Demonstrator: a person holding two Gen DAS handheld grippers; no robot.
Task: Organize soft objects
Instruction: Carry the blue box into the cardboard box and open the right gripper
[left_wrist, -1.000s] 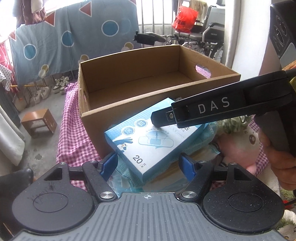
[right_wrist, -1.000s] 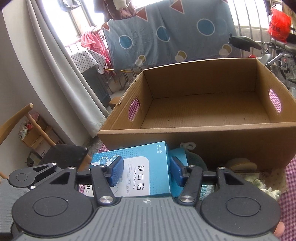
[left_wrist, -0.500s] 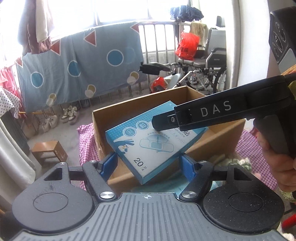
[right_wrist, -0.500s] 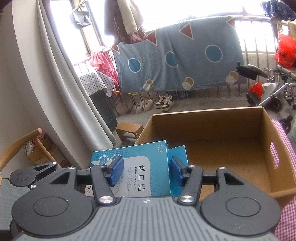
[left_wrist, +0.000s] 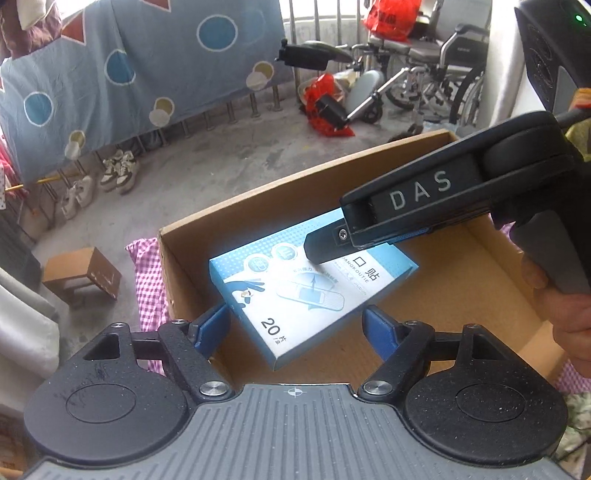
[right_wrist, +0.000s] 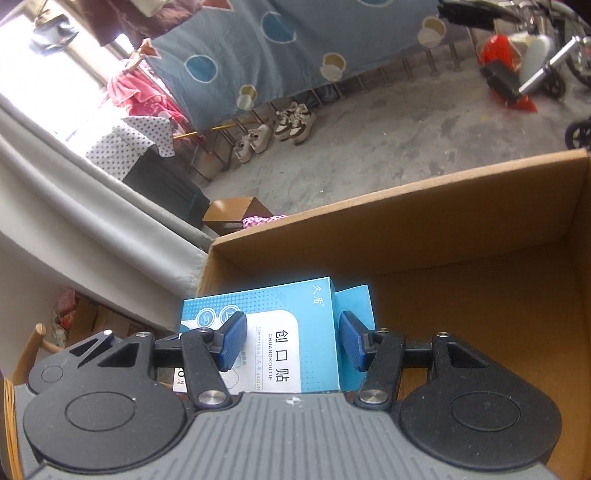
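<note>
Plasters box (left_wrist: 314, 291) hangs over my cardboard carton (left_wrist: 461, 295), pinched by my right tool (right_wrist: 291, 343), while my left tool (left_wrist: 295, 325) spreads wider, pads off it.

A flat blue-and-white box of plasters (left_wrist: 306, 291), printed with Chinese characters, a bandage drawing and "20", hangs tilted above the inside of the open brown cardboard box (left_wrist: 369, 173), its corner pointing down. The cardboard box stands upright, and what shows of its floor is bare.
</note>
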